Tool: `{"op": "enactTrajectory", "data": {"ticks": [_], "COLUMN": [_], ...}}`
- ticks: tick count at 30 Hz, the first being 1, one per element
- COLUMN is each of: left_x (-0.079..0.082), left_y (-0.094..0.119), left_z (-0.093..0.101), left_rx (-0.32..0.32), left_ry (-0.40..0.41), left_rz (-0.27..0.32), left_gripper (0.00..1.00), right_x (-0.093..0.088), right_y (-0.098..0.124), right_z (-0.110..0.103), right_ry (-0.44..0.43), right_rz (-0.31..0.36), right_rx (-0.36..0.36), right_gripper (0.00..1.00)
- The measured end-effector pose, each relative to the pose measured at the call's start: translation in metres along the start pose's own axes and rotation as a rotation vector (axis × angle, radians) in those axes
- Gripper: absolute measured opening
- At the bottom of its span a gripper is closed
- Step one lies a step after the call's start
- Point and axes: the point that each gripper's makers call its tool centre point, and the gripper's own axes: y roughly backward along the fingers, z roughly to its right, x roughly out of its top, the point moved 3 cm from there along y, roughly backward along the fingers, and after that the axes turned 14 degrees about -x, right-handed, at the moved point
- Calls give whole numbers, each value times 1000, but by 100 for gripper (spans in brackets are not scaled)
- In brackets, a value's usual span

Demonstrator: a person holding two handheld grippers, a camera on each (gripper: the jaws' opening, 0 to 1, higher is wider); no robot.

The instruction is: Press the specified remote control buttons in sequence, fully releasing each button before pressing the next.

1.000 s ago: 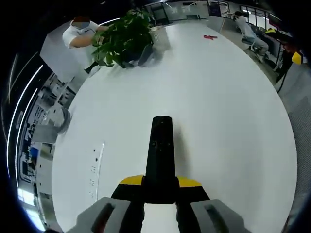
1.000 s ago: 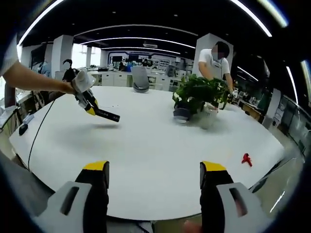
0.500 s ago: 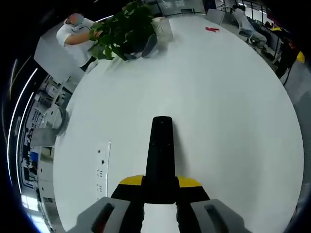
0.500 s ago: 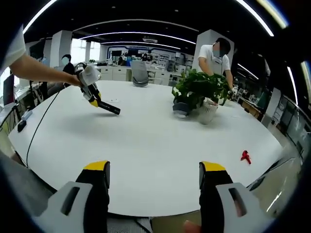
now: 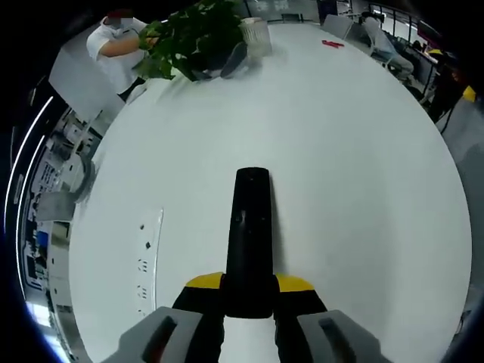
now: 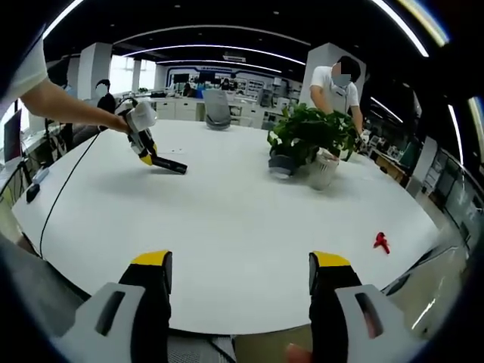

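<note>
The black remote [image 5: 249,242] was clamped at its near end between the yellow-tipped jaws of the left gripper [image 5: 249,287], its far end held out over the white table [image 5: 363,189]; the right gripper [image 6: 238,276] was held wide, with nothing between its jaws, well apart from the remote [image 6: 168,165]; a plant [image 6: 306,136] stood at the far side.

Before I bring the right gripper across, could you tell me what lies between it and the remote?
In the right gripper view, only bare white table lies between the right gripper and the remote.
</note>
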Motion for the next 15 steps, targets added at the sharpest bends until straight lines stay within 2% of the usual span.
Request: {"op": "enactTrajectory", "data": {"ticks": [10, 15], "left_x": [-8, -8], "left_y": [-15, -15], "left_z": [-5, -8], "left_rx": [-44, -67], "left_ry": [14, 22], "left_rz": [-15, -7], "left_gripper": [23, 23], "right_x": [-3, -4], "right_y": [-2, -2], "right_z": [-1, -1], "right_ry": [15, 26], "right_rz": [-24, -30], "right_rx": [-1, -1], "right_gripper": [76, 75]}}
